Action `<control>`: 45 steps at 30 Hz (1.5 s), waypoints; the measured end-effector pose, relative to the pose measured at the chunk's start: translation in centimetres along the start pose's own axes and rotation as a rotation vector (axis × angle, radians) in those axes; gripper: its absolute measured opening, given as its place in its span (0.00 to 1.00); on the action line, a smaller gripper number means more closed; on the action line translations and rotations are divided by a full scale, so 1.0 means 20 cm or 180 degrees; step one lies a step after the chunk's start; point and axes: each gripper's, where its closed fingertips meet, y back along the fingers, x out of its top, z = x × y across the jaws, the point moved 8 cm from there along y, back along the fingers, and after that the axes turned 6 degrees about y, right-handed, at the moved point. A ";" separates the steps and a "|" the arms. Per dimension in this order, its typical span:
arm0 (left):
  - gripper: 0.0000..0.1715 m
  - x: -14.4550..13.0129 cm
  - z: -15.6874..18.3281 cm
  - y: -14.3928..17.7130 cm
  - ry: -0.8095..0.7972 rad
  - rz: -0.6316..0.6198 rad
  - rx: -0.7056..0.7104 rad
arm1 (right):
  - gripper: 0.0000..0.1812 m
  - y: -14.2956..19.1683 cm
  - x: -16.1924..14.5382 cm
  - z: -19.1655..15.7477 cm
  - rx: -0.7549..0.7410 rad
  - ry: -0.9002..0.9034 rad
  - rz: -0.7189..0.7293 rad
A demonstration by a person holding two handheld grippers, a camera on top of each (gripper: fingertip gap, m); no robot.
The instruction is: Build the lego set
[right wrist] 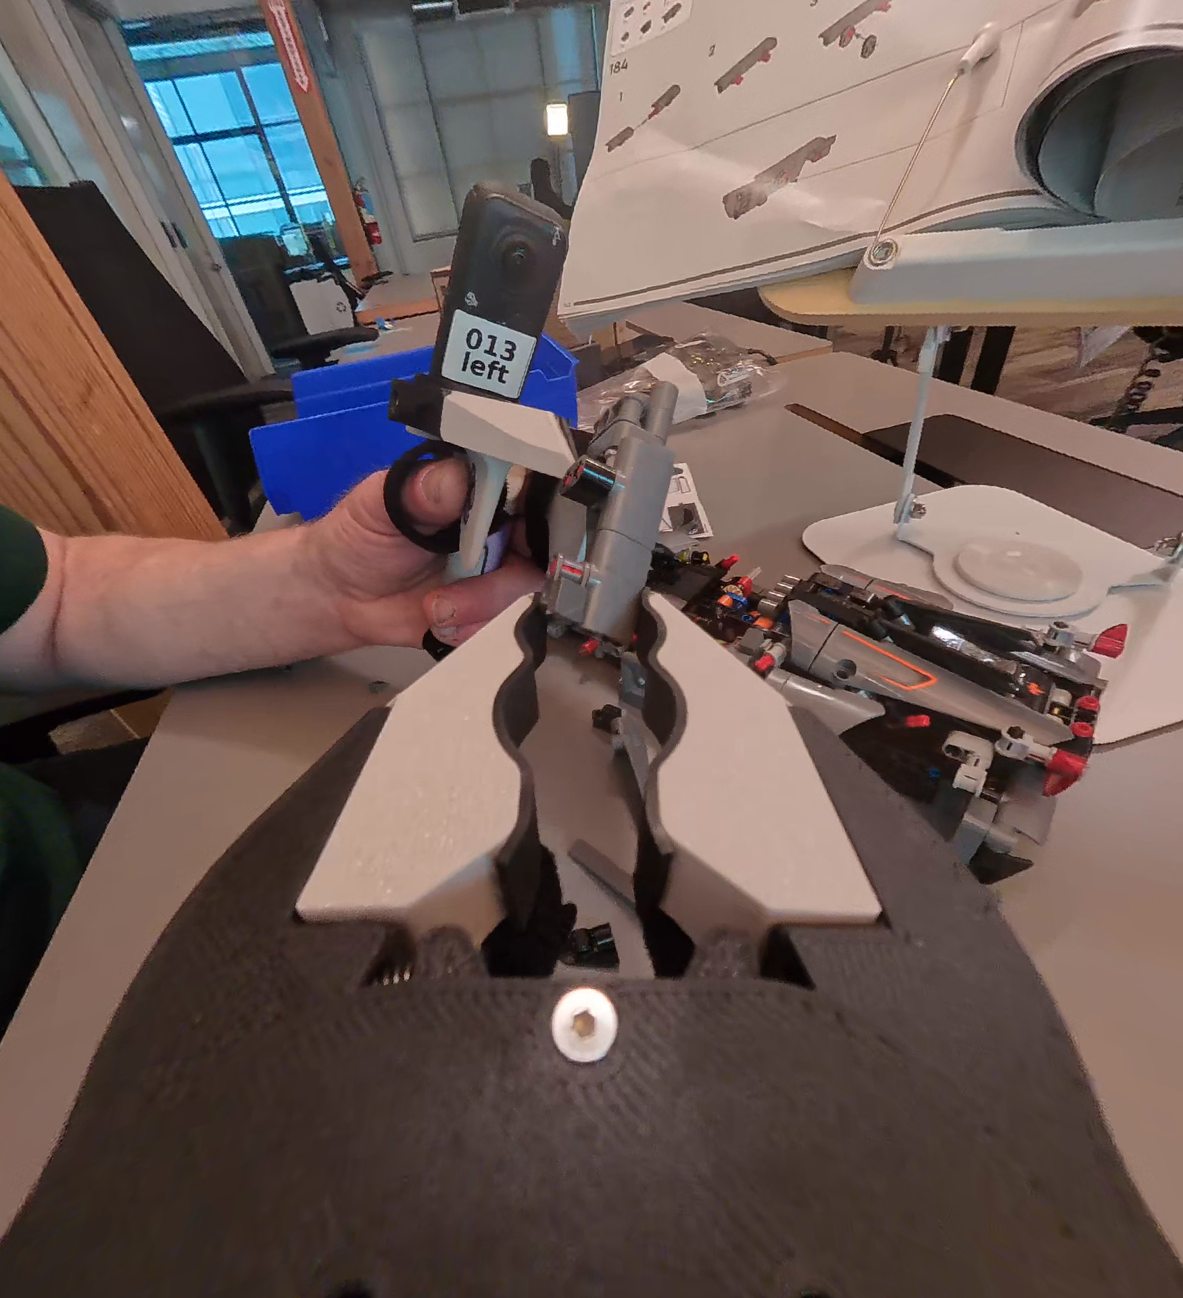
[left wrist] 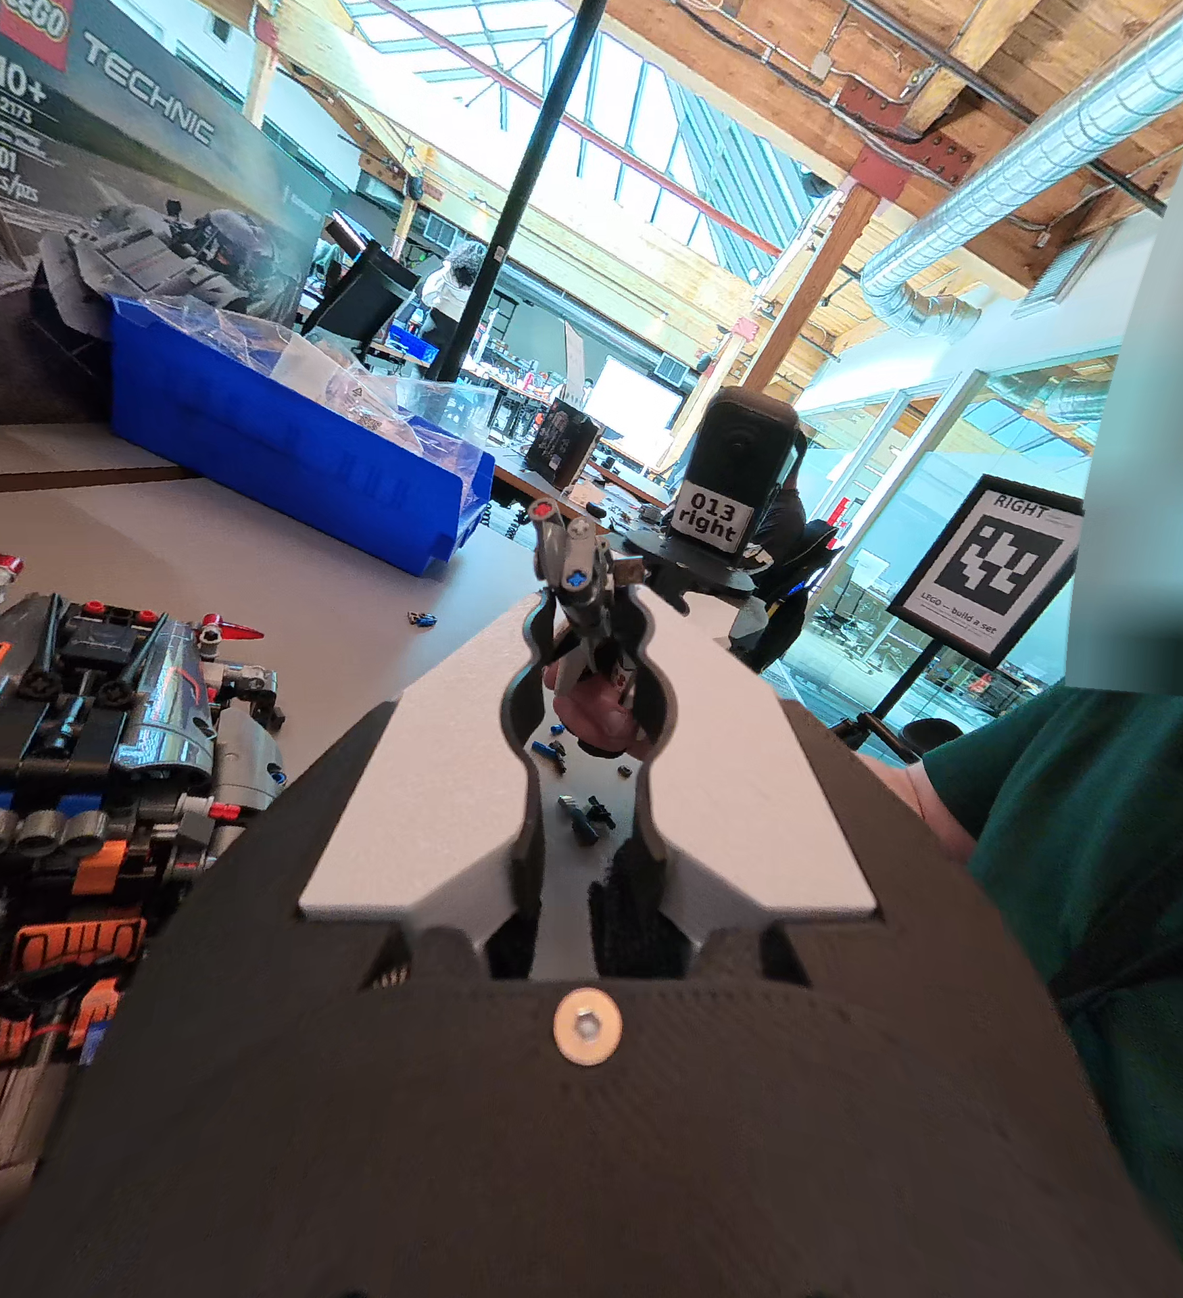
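On the grey bench, biggest item is the part-built lego car, dark grey with orange trim and red tips, lying just beside the white base of a stand that holds the open instruction booklet above it. In the left wrist view the car sits at the left edge, with the lego box upright behind a blue bin full of clear plastic bags. A framed sign on a stand is off to the right. Small loose pins lie scattered on the bench below the tongs. Held up in the air between both tools is a grey lego sub-assembly, a long upright beam piece with red and black pins sticking out of its side. Right tongs are closed down on its lower end, tips touching the grey beam on both sides. Left tongs are nearly closed and grip the same piece from the opposite side. A bare hand with a dark green sleeve holds the left tool; a fingertip sits just beside the piece.
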 end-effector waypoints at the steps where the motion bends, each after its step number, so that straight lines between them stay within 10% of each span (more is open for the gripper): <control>1: 0.10 0.00 0.00 0.00 0.0008 -0.0016 -0.0004 | 0.13 0.00 0.00 0.00 0.0029 -0.0028 -0.0005; 34: 0.06 0.17 0.00 0.20 -0.0289 0.0428 0.0378 | 0.18 0.20 0.03 0.18 -0.0517 -0.0439 0.0624; 45: 0.06 0.21 0.02 0.24 -0.0456 0.0487 0.0515 | 0.14 -0.06 -0.13 0.06 -0.0469 0.0449 -0.0671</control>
